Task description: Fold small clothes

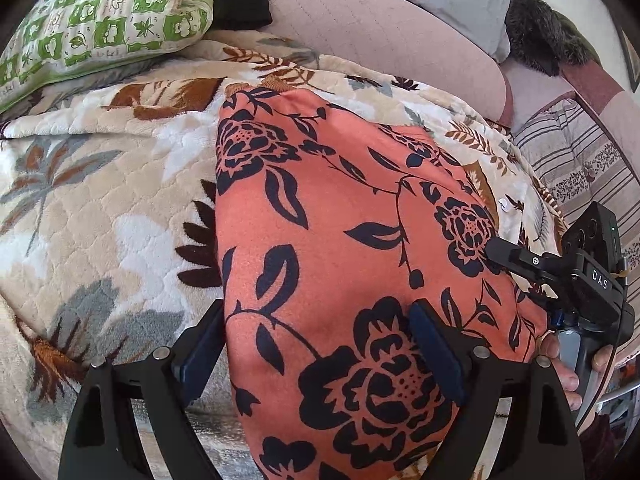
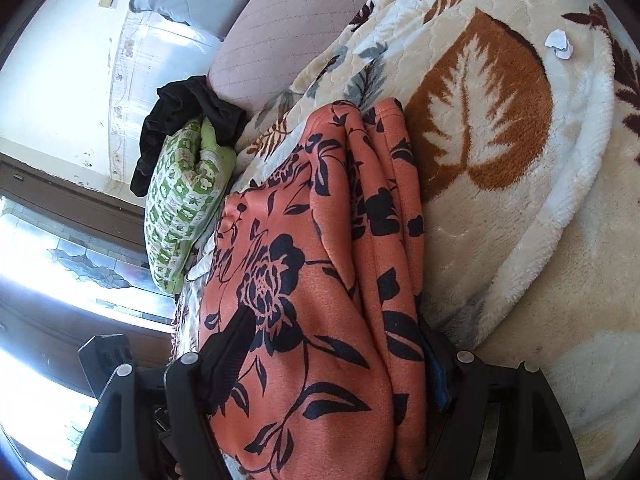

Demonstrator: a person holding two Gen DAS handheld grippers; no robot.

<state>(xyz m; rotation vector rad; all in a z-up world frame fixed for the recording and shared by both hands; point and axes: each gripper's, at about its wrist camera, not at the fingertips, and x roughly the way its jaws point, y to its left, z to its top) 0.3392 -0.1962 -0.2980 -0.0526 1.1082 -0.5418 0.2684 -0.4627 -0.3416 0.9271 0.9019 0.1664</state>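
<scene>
Coral fabric printed with black roses filled the gap between my left tongs (image 1: 320, 356); the garment (image 1: 352, 240) ran up between the two blue-padded fingers (image 1: 438, 354), which stood wide apart, so I could not tell whether they were pinching anything; my right tongs (image 1: 496, 250) came in from the far side, their black tips pressed onto the cloth's right edge, though from this angle I could not tell a clench from a mere touch; my hand (image 1: 568, 364) wrapped the right handle. From the right wrist view, my right tongs (image 2: 340, 364) had the folded bundle (image 2: 320, 280) bunched between both fingers, the layers stacked in ridges; whether they truly clamped it stayed unclear. Beyond the tongs the garment lay spread on a cream fleece blanket (image 1: 100, 208) patterned with brown and grey leaves; a green-and-white checked pillow (image 1: 100, 24) sat past it at the upper left, touching a black cloth (image 2: 180, 120); a pinkish quilted cushion (image 1: 380, 28) rose behind; a small scrap of white paper (image 2: 558, 42) rested on the blanket.
</scene>
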